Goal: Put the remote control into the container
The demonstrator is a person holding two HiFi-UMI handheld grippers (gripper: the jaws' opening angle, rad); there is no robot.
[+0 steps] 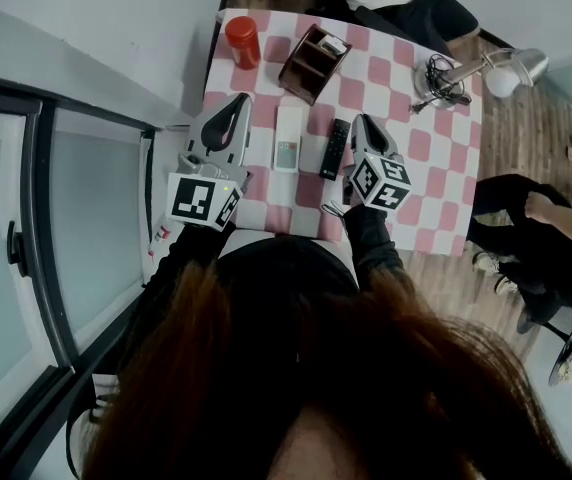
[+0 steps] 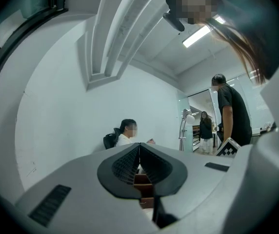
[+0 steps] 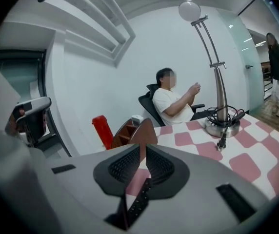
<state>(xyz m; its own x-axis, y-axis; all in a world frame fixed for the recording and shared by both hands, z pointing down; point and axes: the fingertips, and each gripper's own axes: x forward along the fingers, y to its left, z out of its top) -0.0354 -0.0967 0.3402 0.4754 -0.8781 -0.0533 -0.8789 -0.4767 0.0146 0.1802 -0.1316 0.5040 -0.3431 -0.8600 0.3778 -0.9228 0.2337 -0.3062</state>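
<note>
Currently the remote control (image 1: 335, 149) lies flat on the checkered counter (image 1: 436, 178), apart from the wooden container (image 1: 313, 63). The right gripper (image 1: 363, 124) hovers just beside it, jaws together and empty; the left gripper (image 1: 237, 105) also has its jaws together

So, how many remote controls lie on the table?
1 for certain: the black remote control, beside the right gripper. The white flat thing left of it may be a second; I cannot tell.

Grey left gripper (image 1: 240, 101) and right gripper (image 1: 362, 121) carry black-and-white marker cubes (image 1: 204, 198). Black sleeves (image 1: 371, 238); reddish-brown hair (image 1: 296, 388) at 6 o'clock.
</note>
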